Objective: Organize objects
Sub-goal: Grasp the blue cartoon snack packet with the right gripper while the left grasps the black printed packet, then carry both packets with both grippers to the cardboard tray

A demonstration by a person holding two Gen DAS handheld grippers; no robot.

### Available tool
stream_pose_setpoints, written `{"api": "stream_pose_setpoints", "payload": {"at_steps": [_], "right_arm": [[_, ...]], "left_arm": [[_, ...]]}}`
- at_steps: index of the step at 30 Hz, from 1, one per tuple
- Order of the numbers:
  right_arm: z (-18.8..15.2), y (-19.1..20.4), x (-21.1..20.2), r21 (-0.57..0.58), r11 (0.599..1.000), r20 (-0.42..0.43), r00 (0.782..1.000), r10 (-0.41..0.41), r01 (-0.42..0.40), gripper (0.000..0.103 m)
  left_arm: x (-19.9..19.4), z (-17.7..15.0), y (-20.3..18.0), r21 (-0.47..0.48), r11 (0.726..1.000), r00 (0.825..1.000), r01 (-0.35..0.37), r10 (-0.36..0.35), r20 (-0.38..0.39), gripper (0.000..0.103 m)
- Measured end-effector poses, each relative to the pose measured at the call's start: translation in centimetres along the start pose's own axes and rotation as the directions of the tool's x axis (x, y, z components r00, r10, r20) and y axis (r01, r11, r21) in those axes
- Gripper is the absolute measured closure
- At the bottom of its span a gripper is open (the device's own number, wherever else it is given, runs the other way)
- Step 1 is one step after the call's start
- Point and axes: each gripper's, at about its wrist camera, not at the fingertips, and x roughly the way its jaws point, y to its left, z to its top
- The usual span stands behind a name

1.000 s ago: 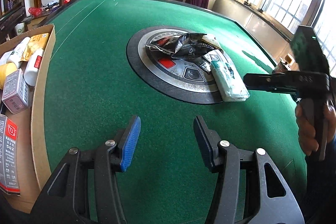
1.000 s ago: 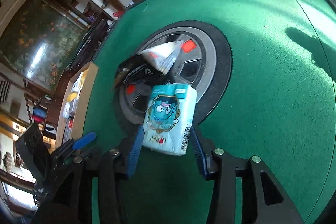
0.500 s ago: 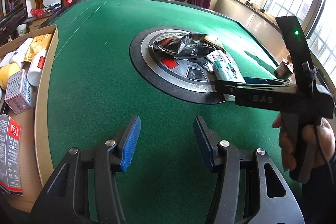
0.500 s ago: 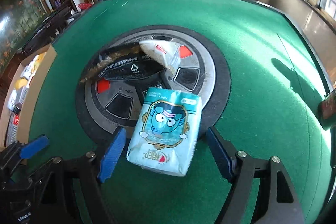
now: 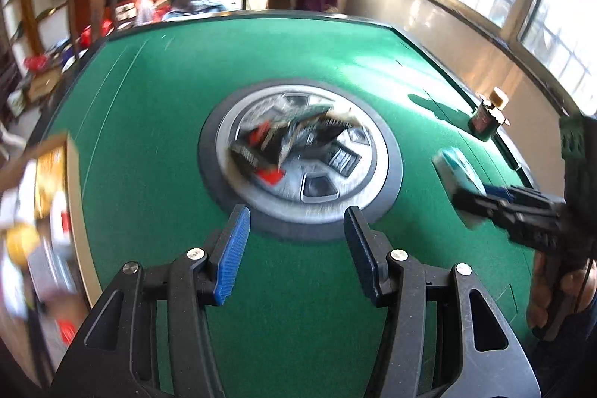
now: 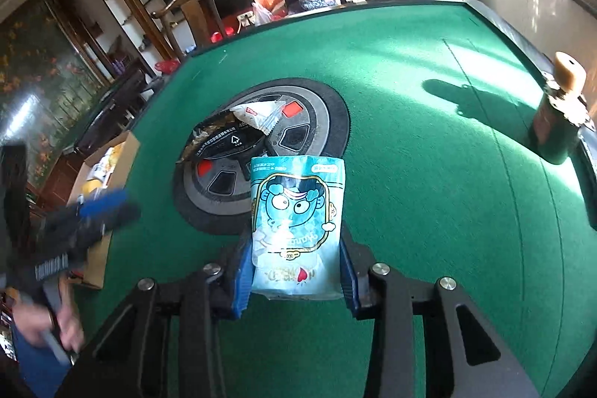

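Left to right. Far left: open brown cardboard box (image 6: 112, 152) at the table edge, already part-filled. In the left wrist view its contents are motion-blurred; you can make out a yellow packet, white bottles or tubes and something red, no more than that. That box looks like the drop target.

Your left gripper (image 5: 294, 245) is wide open, empty, hovering over the green felt table (image 5: 149, 107) just short of the round grey-and-black hub (image 5: 373, 189) at its centre. On the hub: a crumpled black foil snack bag (image 6: 224, 140) with a small white sachet (image 6: 257, 114) lying over its far edge. Both are untouched and still need sorting.

Your right gripper (image 6: 294, 271) is clamped on the light-blue cartoon-face tissue pack (image 6: 296, 211), pads on both long sides, near its lower end. The pack appears lifted clear of the felt, on the near right side of the hub.

Step in hand, as I read it: pick done, carry not yet started. Next move calls for swinging the pack left across the table to the box without clipping your left gripper, which sits in that path. The grip is low on a soft pack, so it may sag or pivot.

Far right: a dark green bottle with a tan cap (image 6: 559, 114) stands upright at the table rim, well apart from everything else.
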Motion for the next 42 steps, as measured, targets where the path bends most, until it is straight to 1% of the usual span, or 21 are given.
{"api": "stream_pose_setpoints", "payload": {"at_steps": [1, 2, 3, 4, 6, 8, 11, 13, 16, 19, 22, 24, 26, 27, 28, 29, 30, 31, 34, 39, 42], "right_arm": [[0.1, -0.2, -0.2, 0.007, 1.0, 0.004, 1.0, 0.015, -0.015, 0.064], [0.1, -0.5, -0.4, 0.013, 1.0, 0.007, 1.0, 0.023, -0.023, 0.064], [0.2, -0.7, -0.4, 0.019, 0.999, 0.011, 0.999, 0.03, -0.03, 0.064], [0.4, -0.6, -0.3, 0.021, 0.999, 0.011, 0.999, 0.037, -0.037, 0.064], [0.4, -0.8, -0.3, 0.028, 0.998, 0.004, 0.998, 0.061, -0.061, 0.064], [0.4, -0.4, -0.4, 0.032, 0.996, -0.004, 0.997, 0.079, -0.079, 0.064], [0.3, -0.2, -0.3, 0.033, 0.994, -0.021, 0.995, 0.1, -0.1, 0.064], [0.1, -0.1, -0.3, 0.035, 0.993, -0.029, 0.993, 0.11, -0.109, 0.064], [-0.1, -0.1, -0.4, 0.041, 0.993, -0.027, 0.993, 0.114, -0.113, 0.063], [-0.1, -0.3, -0.4, 0.046, 0.993, -0.021, 0.994, 0.107, -0.106, 0.063], [-0.1, -0.4, -0.1, 0.051, 0.994, -0.027, 0.994, 0.102, -0.101, 0.063], [-0.2, -0.3, 0.0, 0.05, 0.994, -0.03, 0.994, 0.102, -0.101, 0.063], [-0.3, -0.4, -0.1, 0.052, 0.994, -0.03, 0.994, 0.101, -0.099, 0.063], [-0.3, -0.4, -0.1, 0.053, 0.994, -0.028, 0.995, 0.098, -0.096, 0.063], [-0.3, -0.5, -0.1, 0.054, 0.994, -0.028, 0.995, 0.094, -0.093, 0.063], [-0.3, -0.5, -0.1, 0.055, 0.994, -0.029, 0.995, 0.093, -0.091, 0.063], [-0.3, -0.5, 0.0, 0.057, 0.994, -0.031, 0.995, 0.093, -0.091, 0.063], [-0.3, -0.5, 0.0, 0.059, 0.994, -0.033, 0.995, 0.093, -0.091, 0.063], [-0.3, -0.6, 0.0, 0.063, 0.994, -0.033, 0.995, 0.091, -0.089, 0.063], [-0.3, -0.9, 0.0, 0.069, 0.994, -0.026, 0.996, 0.082, -0.08, 0.063], [-0.3, -1.0, -0.1, 0.071, 0.995, -0.023, 0.997, 0.077, -0.076, 0.063]], "left_arm": [[0.4, 1.2, -0.1, 0.029, 1.0, 1.0, 0.011, -0.011, -0.014, 0.05], [1.2, 2.5, -0.3, 0.072, 0.996, 0.998, 0.046, -0.042, -0.054, 0.05], [1.9, 3.4, -0.5, 0.112, 0.993, 0.997, 0.045, -0.037, -0.068, 0.05], [2.4, 4.0, -0.9, 0.162, 0.987, 0.998, 0.017, -0.008, -0.06, 0.05], [3.8, 4.8, -1.7, 0.286, 0.958, 0.997, 0.007, 0.016, -0.081, 0.05], [5.2, 5.2, -1.8, 0.351, 0.936, 0.993, 0.01, 0.033, -0.117, 0.05], [6.6, 5.7, -1.5, 0.409, 0.912, 0.99, -0.009, 0.066, -0.126, 0.05], [7.4, 6.2, -1.6, 0.431, 0.902, 0.989, 0.001, 0.064, -0.136, 0.05], [8.8, 7.0, -2.1, 0.437, 0.899, 0.986, 0.021, 0.053, -0.158, 0.05], [10.6, 7.5, -2.5, 0.454, 0.891, 0.981, 0.001, 0.087, -0.173, 0.05], [12.3, 7.5, -2.4, 0.449, 0.893, 0.974, -0.014, 0.115, -0.197, 0.05], [13.2, 7.4, -2.0, 0.421, 0.907, 0.974, -0.009, 0.104, -0.204, 0.05], [13.4, 7.6, -1.6, 0.361, 0.933, 0.98, 0.006, 0.067, -0.189, 0.05], [13.5, 7.6, -1.4, 0.34, 0.94, 0.981, -0.013, 0.078, -0.178, 0.05], [13.6, 7.6, -1.3, 0.312, 0.95, 0.983, -0.021, 0.077, -0.168, 0.051], [13.6, 7.5, -1.2, 0.281, 0.959, 0.984, -0.025, 0.073, -0.163, 0.054], [13.5, 7.4, -1.3, 0.26, 0.965, 0.985, -0.035, 0.077, -0.154, 0.061], [13.4, 7.2, -1.5, 0.241, 0.97, 0.986, -0.043, 0.08, -0.146, 0.064], [13.1, 6.5, -2.6, 0.235, 0.965, 0.985, -0.121, 0.146, -0.095, 0.066], [12.5, 5.4, -3.5, 0.171, 0.965, 0.976, -0.199, 0.211, -0.055, 0.068], [12.0, 4.7, -3.7, 0.127, 0.966, 0.972, -0.226, 0.233, -0.041, 0.068]]}}
